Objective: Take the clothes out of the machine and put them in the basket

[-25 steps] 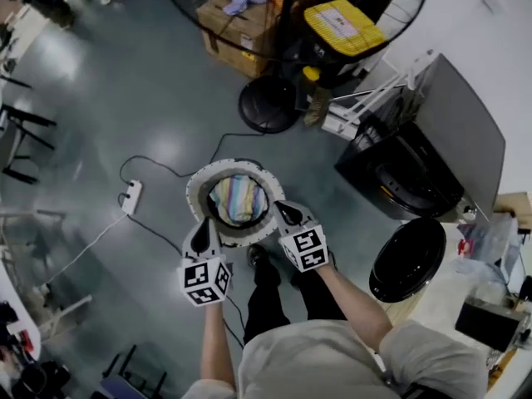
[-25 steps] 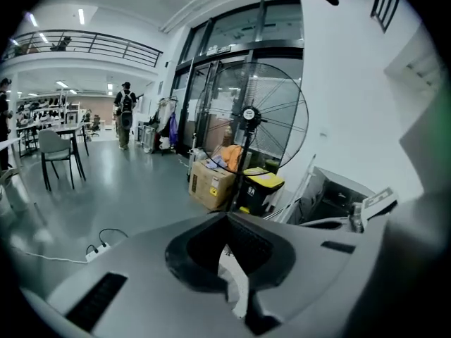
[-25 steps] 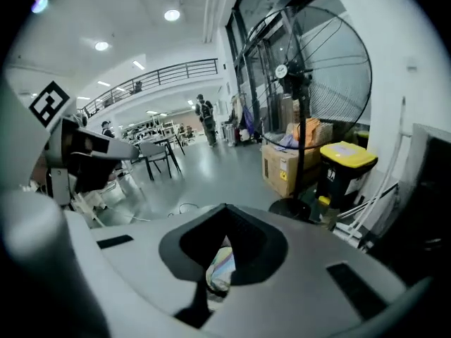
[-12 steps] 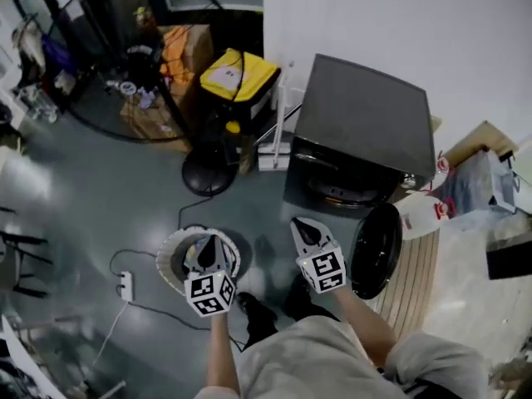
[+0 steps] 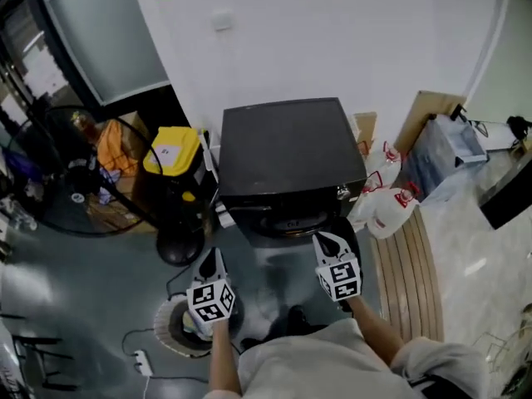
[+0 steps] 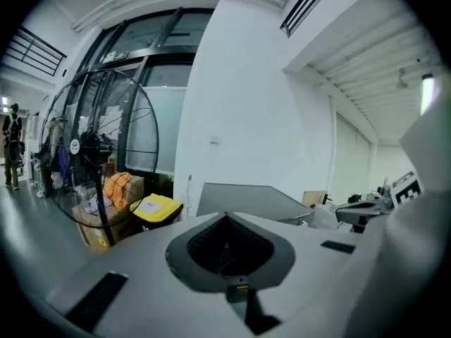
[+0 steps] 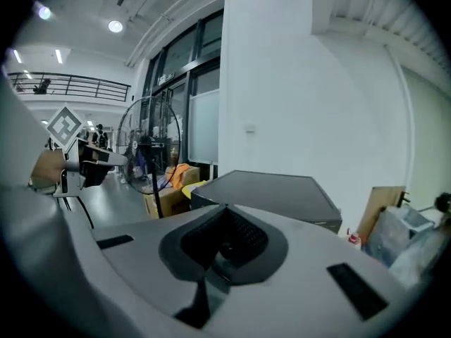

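Grippers two: left gripper [image 5: 214, 255], right gripper [image 5: 327, 238]; machine [image 5: 287, 144] one; basket [image 5: 165, 339] one; fan [image 5: 80, 175] one.

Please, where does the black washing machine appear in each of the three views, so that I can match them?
Head view: the machine is in the centre, against the white wall.
Left gripper view: its flat top shows just below the centre.
Right gripper view: centre, slightly to the right.
Shared landmark: the yellow-lidded bin stands at the machine's left in every view.
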A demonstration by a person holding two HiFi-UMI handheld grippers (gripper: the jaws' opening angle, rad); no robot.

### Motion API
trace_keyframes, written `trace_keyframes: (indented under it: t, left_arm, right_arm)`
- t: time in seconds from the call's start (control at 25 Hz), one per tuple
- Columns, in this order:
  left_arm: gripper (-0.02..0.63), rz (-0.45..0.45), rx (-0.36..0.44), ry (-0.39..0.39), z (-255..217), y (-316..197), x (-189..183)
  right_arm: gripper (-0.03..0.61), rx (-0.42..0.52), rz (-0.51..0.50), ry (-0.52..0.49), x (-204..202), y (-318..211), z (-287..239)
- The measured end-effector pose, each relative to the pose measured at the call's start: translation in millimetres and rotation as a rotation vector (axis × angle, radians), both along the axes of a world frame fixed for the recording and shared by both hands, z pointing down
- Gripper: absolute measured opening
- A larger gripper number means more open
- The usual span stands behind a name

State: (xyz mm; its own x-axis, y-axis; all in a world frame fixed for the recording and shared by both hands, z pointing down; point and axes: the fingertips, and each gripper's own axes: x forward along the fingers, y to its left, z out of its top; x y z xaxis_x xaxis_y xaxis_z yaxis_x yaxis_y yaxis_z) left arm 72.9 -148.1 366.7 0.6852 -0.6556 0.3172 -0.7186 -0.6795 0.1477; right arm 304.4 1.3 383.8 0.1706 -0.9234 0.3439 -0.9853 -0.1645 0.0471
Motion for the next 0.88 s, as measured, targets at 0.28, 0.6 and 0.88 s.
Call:
trace_keyframes:
  t: [0.28,0.6,0.88]
  left_arm:
    - [0.017,0.117,0.017,0.0,-16.4,8.5,65.8]
    - [0.017,0.189,0.02,0.018,-23.3,-6.8,85.3]
    - [0.017,0.21,0.019,0.013,-24.7,-32.9,68.8]
  right_arm:
    - [0.022,0.025,0.13,-0.009,52.3,34.7,-19.6]
    - [0.023,0.072,0.206,0.015,59.7,27.1,-43.7]
    - [0.021,0.076,0.193,0.033,38.1,-7.0,-53.5]
